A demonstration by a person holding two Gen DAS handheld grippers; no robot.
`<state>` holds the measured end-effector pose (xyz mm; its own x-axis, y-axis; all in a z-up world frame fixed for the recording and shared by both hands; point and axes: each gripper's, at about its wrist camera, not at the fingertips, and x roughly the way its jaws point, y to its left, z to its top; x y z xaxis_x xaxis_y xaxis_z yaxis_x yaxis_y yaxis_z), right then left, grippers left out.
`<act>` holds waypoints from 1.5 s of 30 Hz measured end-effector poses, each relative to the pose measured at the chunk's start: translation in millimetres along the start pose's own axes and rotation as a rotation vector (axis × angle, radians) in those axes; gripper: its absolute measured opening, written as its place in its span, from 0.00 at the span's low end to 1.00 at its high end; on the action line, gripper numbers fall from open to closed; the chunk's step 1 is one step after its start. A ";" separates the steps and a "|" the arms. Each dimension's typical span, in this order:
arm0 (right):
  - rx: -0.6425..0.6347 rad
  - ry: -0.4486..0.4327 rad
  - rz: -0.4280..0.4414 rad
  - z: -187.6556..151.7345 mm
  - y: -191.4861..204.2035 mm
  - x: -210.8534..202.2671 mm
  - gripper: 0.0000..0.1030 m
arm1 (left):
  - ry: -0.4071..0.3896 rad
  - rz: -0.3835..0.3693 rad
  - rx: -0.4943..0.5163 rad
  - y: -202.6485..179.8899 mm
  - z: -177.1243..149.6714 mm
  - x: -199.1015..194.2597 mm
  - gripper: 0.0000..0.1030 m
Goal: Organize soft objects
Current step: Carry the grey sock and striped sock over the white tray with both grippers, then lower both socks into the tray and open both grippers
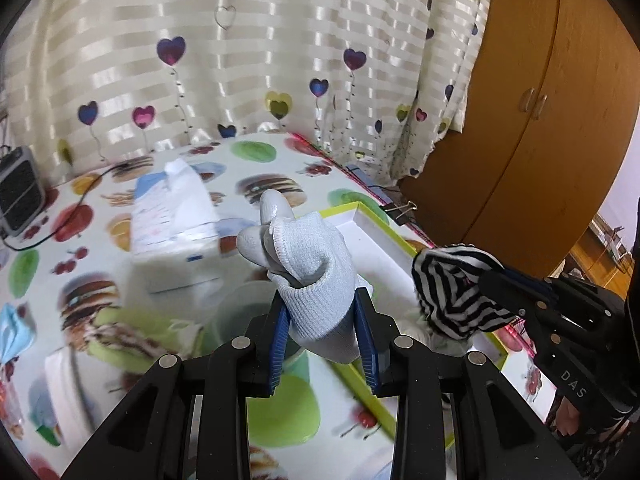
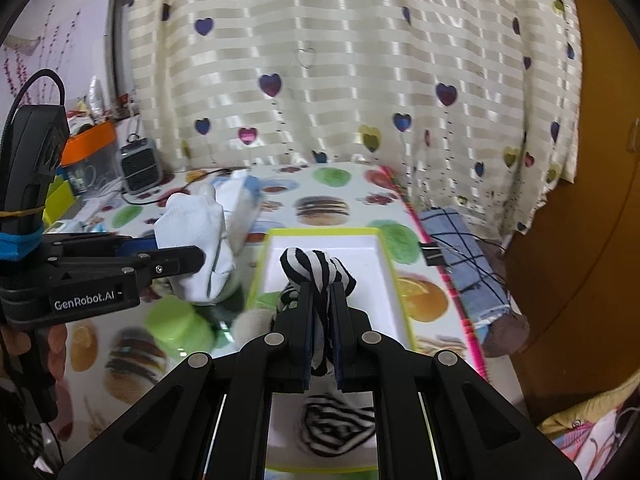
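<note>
My left gripper (image 1: 323,312) is shut on a pale grey work glove (image 1: 308,264), whose coated fingers stick up above the jaws. In the right wrist view the same glove (image 2: 198,236) hangs white at the left in the left gripper (image 2: 188,258). My right gripper (image 2: 320,292) is shut on a black-and-white striped sock (image 2: 316,270), held above a white tray with a lime-green rim (image 2: 262,264). Another striped sock (image 2: 336,426) lies in the tray below the jaws. From the left wrist view, the striped sock (image 1: 456,292) and right gripper (image 1: 500,284) are at the right, over the tray (image 1: 352,210).
The table (image 2: 328,208) has a food-print cloth. On it are a tissue pack (image 1: 172,220), a green cup (image 2: 180,326), a small grey fan (image 2: 140,164) with cable, and a blue folded cloth (image 2: 464,256) at the right edge. A heart-print curtain (image 2: 340,80) and wooden wardrobe (image 1: 540,120) stand behind.
</note>
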<state>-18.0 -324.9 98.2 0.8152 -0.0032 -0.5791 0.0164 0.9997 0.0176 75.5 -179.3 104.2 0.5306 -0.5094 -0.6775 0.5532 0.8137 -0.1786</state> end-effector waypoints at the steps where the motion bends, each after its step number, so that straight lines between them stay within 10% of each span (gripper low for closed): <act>1: 0.004 0.004 -0.005 -0.3 -3.7 2.7 0.08 | 0.009 -0.001 -0.002 -1.1 1.8 5.9 0.29; 45: 0.047 0.139 0.029 -26.8 -29.8 55.5 0.10 | 0.081 0.034 0.078 -21.1 8.3 63.0 0.34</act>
<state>11.2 -354.3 43.7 0.7279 0.0325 -0.6849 0.0236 0.9971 0.0723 102.6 -230.9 71.2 0.4981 -0.4553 -0.7380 0.5857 0.8042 -0.1009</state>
